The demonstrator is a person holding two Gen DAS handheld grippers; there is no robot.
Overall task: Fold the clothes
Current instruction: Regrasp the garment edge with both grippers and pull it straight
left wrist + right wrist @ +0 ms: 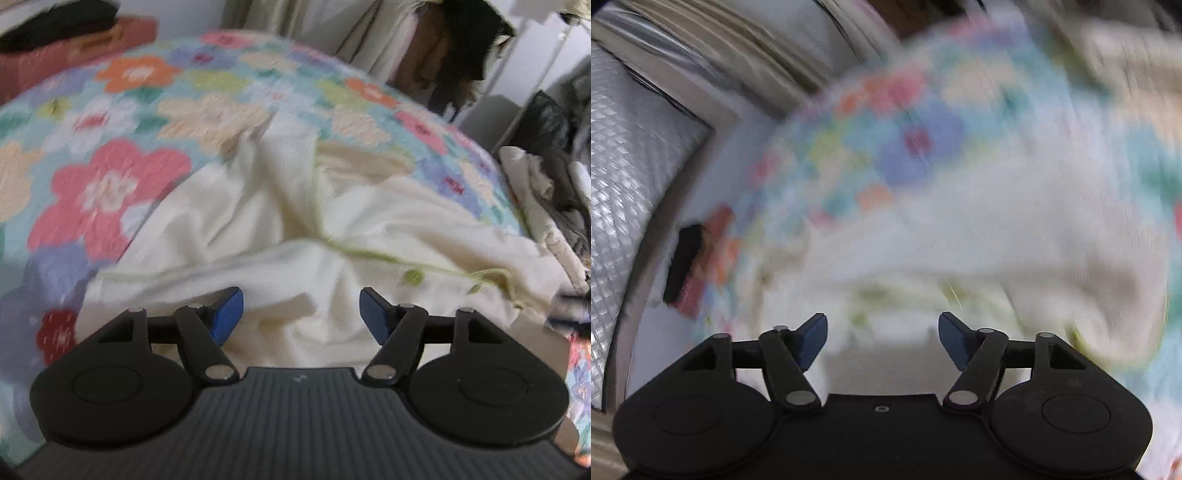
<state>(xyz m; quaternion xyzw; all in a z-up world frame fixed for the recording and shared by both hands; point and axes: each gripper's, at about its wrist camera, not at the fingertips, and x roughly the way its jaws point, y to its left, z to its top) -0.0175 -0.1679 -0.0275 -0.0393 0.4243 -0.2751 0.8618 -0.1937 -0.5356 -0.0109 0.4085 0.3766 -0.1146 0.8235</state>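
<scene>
On floral bedspread (110,192), rumpled cream garment (258,229), clothes pile (546,192) beside, left gripper (301,314) and right gripper (882,339) gaping, empty

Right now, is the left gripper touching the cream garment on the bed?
Cannot tell. In the left wrist view the left gripper stands open over the cream garment, clamping nothing, but no gap or contact shows plainly.

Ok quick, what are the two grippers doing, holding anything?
Left gripper: open, holding nothing, above the cream garment.
Right gripper: open, holding nothing.

Both wrist cameras look steeply down, close over the bed (122,177). They share the cream garment (332,236) on its floral cover; the right view is blurred.
</scene>
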